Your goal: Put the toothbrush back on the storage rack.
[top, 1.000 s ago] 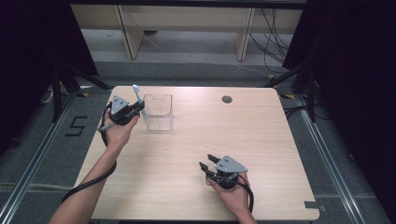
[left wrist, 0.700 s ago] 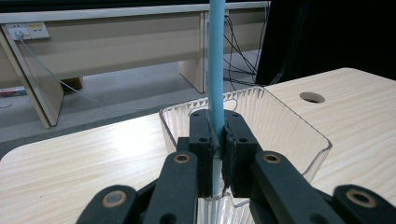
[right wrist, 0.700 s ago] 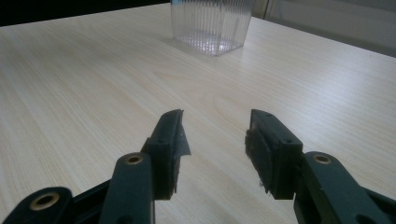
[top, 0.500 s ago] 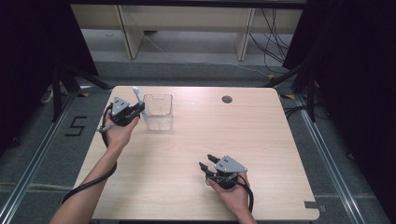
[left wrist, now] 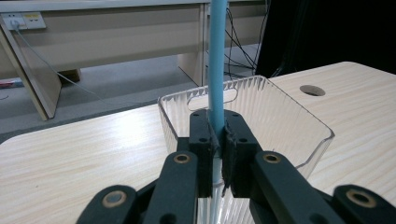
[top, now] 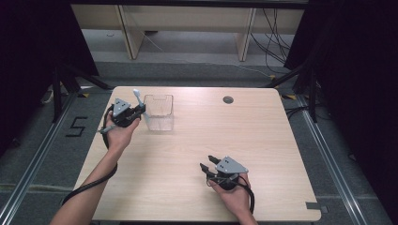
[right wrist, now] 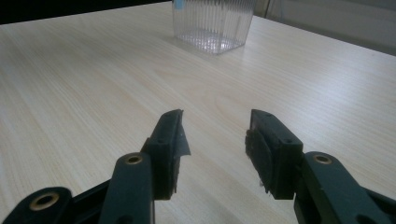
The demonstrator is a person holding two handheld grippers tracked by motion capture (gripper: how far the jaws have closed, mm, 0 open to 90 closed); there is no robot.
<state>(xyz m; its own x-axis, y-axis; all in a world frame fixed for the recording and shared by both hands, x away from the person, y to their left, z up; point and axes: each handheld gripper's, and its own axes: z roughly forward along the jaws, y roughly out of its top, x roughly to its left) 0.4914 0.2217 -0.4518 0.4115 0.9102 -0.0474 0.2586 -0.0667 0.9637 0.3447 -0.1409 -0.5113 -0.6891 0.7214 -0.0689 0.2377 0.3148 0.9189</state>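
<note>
Left gripper (left wrist: pixel 215 154) is clamped on a thin blue stick (left wrist: pixel 217 60), held upright beside the clear bin (top: pixel 159 112) near the tabletop's far-left corner; judged light, stiff, slippery, best gripped mid-shaft. Right gripper (right wrist: pixel 214 140) rests apart near the front edge

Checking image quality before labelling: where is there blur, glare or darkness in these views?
High view: even light on the table, black on both sides. Left gripper view: blue stick sharp, clear bin catching soft highlights on its ribs. Right gripper view: jaws slightly soft, bin blurred at the top, pale glare on the tabletop.
</note>
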